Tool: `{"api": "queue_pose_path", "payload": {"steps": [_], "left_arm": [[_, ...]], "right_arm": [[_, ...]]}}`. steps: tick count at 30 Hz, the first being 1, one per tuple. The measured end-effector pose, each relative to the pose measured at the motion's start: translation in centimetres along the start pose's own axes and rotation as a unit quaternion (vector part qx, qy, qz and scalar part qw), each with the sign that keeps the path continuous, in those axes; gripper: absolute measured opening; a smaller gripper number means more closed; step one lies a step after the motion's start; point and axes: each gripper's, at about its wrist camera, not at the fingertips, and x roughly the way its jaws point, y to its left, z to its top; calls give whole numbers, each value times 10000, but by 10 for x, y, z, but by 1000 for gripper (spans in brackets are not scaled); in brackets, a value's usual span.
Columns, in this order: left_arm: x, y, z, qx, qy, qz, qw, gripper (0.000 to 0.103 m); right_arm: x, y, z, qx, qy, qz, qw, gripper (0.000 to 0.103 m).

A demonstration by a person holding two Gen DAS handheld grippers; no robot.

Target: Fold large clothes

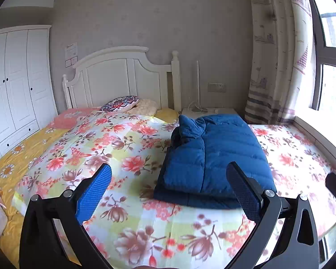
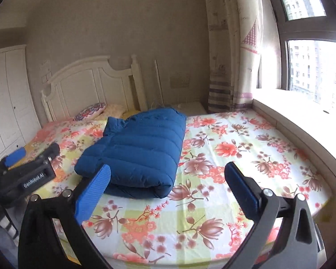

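Folded blue jacket lies on floral bed; right gripper jaws spread wide, empty, just before it.

Blue quilted jacket on a floral pink-and-yellow bedsheet; white headboard.

wardrobe cut off, wall notice unreadable
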Motion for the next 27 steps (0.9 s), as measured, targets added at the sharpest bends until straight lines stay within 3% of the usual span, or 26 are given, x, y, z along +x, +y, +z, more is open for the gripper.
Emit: {"api": "queue_pose_path", "payload": {"steps": [13, 27], "left_arm": [[-44, 2, -2, 164, -279, -198, 9993, 99], [-59, 4, -3, 195, -371, -221, 9989, 99]], "right_arm": [[-51, 22, 6, -398, -347, 63, 9986, 101], [-68, 27, 7, -464, -406, 113, 9980, 101]]}}
